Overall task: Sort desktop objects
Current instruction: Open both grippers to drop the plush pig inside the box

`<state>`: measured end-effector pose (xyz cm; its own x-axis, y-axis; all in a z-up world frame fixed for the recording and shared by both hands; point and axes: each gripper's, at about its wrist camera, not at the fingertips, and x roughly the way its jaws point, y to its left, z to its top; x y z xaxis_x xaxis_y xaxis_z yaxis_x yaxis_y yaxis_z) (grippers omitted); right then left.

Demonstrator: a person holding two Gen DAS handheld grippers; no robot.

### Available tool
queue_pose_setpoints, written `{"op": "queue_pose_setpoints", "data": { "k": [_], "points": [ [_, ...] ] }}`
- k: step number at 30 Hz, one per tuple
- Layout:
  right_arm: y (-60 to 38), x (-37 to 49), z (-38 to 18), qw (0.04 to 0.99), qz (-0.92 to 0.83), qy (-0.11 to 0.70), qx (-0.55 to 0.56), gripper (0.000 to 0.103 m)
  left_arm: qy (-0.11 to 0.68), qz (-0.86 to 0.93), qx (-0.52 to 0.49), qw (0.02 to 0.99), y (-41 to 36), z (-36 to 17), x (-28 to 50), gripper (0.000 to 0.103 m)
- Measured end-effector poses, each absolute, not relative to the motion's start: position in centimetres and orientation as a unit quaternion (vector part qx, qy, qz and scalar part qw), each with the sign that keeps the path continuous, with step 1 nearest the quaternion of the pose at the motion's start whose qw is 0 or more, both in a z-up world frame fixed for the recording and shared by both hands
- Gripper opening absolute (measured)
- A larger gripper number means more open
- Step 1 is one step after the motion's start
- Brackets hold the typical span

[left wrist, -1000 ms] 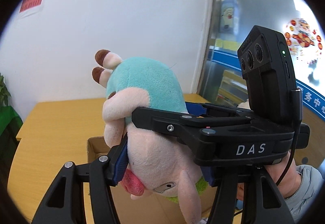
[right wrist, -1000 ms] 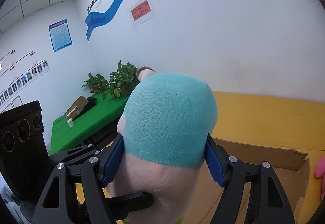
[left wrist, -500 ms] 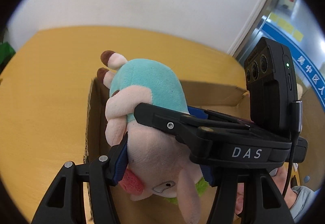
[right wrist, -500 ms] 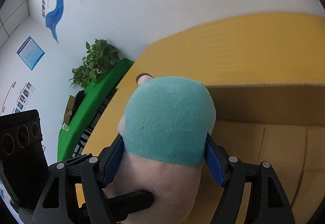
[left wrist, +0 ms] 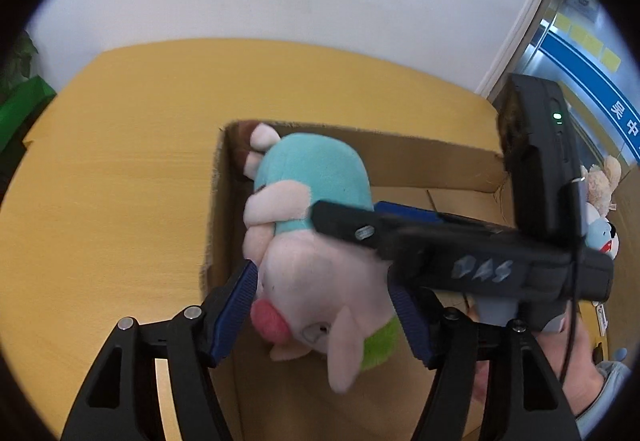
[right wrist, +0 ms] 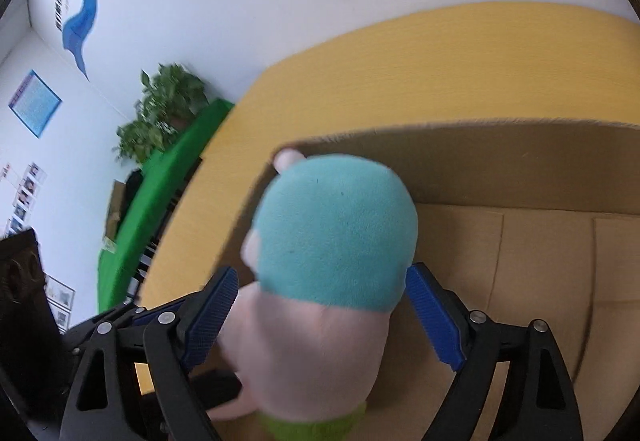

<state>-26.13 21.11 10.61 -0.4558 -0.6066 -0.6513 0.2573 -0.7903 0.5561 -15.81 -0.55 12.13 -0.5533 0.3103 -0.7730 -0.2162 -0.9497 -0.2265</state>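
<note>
A pink plush pig [left wrist: 316, 273] in a teal shirt hangs head-down over an open cardboard box [left wrist: 400, 161] on the yellow table [left wrist: 120, 169]. My left gripper [left wrist: 326, 317] has its blue pads on the pig's head. My right gripper [right wrist: 324, 317] surrounds the pig [right wrist: 332, 241] at its body from the other side; its blue pads [right wrist: 434, 315] stand slightly apart from the plush. The right gripper also crosses the left wrist view [left wrist: 460, 245]. The box floor [right wrist: 540, 261] lies below the pig.
Other plush toys [left wrist: 600, 201] lie at the right beyond the box. A green-covered table [right wrist: 160, 201] and potted plants [right wrist: 160, 113] stand left of the yellow table. A white wall lies behind.
Both grippers have tilted down and carried the pig lower over the box. The right gripper's pads have spread away from the pig's sides.
</note>
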Motion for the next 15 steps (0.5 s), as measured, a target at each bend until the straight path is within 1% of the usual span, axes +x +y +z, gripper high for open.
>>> {"op": "queue_pose_setpoints", "data": {
  "k": [3, 6, 10, 12, 13, 15],
  "points": [
    [23.2, -23.1, 14.2, 0.258, -0.847, -0.206, 0.417, 0.088, -0.041, 0.891, -0.428, 0.147, -1.3, 13.7, -13.6, 0.067],
    [25.6, -18.1, 17.7, 0.244, -0.864, -0.194, 0.395, 0.092, -0.026, 0.903, -0.402, 0.149, -0.7, 15.5, -9.5, 0.067],
    [29.2, -9.3, 21.2, 0.222, -0.894, -0.149, 0.360, 0.101, -0.008, 0.920, -0.358, 0.163, 1.0, 18.0, -5.4, 0.068],
    [30.7, -4.7, 22.6, 0.206, -0.909, -0.125, 0.340, 0.102, 0.006, 0.927, -0.334, 0.168, 2.1, 18.5, -3.3, 0.072],
    [31.4, -2.9, 23.0, 0.204, -0.913, -0.118, 0.333, 0.102, 0.012, 0.931, -0.325, 0.164, 2.3, 18.6, -2.7, 0.078],
    [33.8, 1.2, 23.7, 0.193, -0.922, -0.107, 0.318, 0.101, 0.019, 0.938, -0.306, 0.163, 3.2, 18.9, 0.5, 0.079]
  ]
}}
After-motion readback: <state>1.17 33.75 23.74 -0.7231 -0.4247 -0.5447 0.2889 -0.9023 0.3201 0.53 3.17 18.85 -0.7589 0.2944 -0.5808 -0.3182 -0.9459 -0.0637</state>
